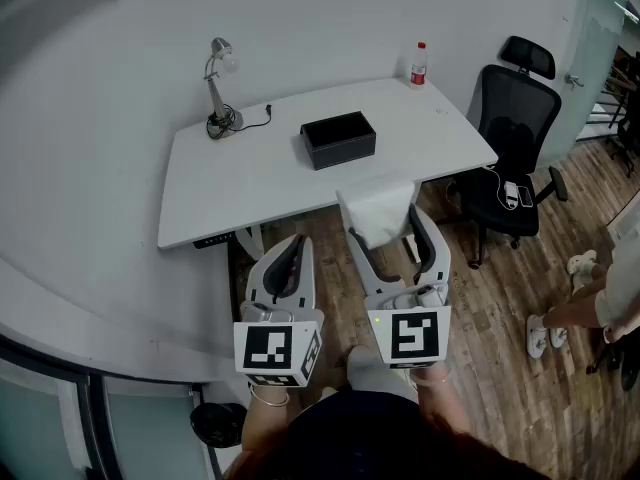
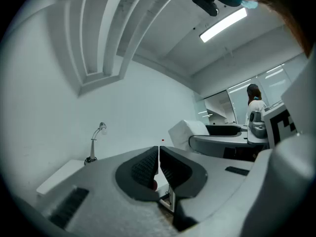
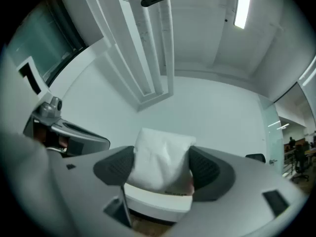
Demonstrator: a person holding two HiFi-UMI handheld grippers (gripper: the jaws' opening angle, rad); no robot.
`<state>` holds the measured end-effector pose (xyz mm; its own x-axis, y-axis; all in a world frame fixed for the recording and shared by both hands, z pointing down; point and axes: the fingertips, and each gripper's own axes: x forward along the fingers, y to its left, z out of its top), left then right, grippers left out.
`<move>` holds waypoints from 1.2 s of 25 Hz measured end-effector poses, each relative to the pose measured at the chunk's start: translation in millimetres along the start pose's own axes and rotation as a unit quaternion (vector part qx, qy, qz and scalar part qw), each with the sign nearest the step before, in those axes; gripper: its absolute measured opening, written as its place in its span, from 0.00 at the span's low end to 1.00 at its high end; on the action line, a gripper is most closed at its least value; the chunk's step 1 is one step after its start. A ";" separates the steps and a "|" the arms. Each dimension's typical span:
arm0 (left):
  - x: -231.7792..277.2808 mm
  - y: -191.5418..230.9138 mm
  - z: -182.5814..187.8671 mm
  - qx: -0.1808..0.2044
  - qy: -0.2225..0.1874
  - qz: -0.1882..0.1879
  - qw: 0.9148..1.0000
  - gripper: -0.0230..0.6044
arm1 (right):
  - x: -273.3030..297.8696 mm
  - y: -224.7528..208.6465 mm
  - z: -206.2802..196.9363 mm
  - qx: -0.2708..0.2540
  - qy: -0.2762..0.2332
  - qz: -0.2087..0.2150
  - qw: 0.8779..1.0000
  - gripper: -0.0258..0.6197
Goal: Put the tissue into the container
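Note:
A white tissue pack (image 1: 381, 211) sits between the jaws of my right gripper (image 1: 388, 226), held just in front of the white desk's (image 1: 230, 183) near edge. In the right gripper view the tissue pack (image 3: 161, 157) fills the gap and both dark pads press its sides. The black open container (image 1: 338, 139) stands on the desk, beyond the pack. My left gripper (image 1: 292, 258) hangs below the desk edge, left of the right one. Seen from the left gripper view, my left gripper (image 2: 158, 167) has its pads together with nothing between them.
A desk lamp (image 1: 218, 88) stands at the desk's far left corner and a red-capped bottle (image 1: 419, 64) at its far right. A black office chair (image 1: 510, 158) is to the right of the desk. A person's legs (image 1: 590, 303) show at the right edge. Wooden floor lies below.

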<state>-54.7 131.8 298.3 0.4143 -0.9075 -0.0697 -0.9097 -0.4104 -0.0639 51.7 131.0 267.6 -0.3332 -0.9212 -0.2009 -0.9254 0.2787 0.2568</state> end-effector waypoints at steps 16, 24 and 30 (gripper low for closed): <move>57.2 3.3 -11.3 0.000 0.012 -0.006 1.000 0.08 | 43.3 -25.9 -25.3 0.010 0.007 0.006 1.000 0.61; 94.3 4.2 -14.9 -0.001 0.016 -0.001 1.000 0.08 | 72.8 -44.0 -38.6 0.010 0.011 0.026 1.000 0.61; 120.1 5.1 -15.6 0.000 0.017 0.015 1.000 0.08 | 92.1 -59.5 -47.8 0.005 0.012 0.043 0.999 0.61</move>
<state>-10.0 19.2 305.2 0.3849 -0.9222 -0.0370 -0.9220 -0.3823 -0.0615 84.7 16.6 279.0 -0.4076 -0.8999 -0.1551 -0.8953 0.3603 0.2619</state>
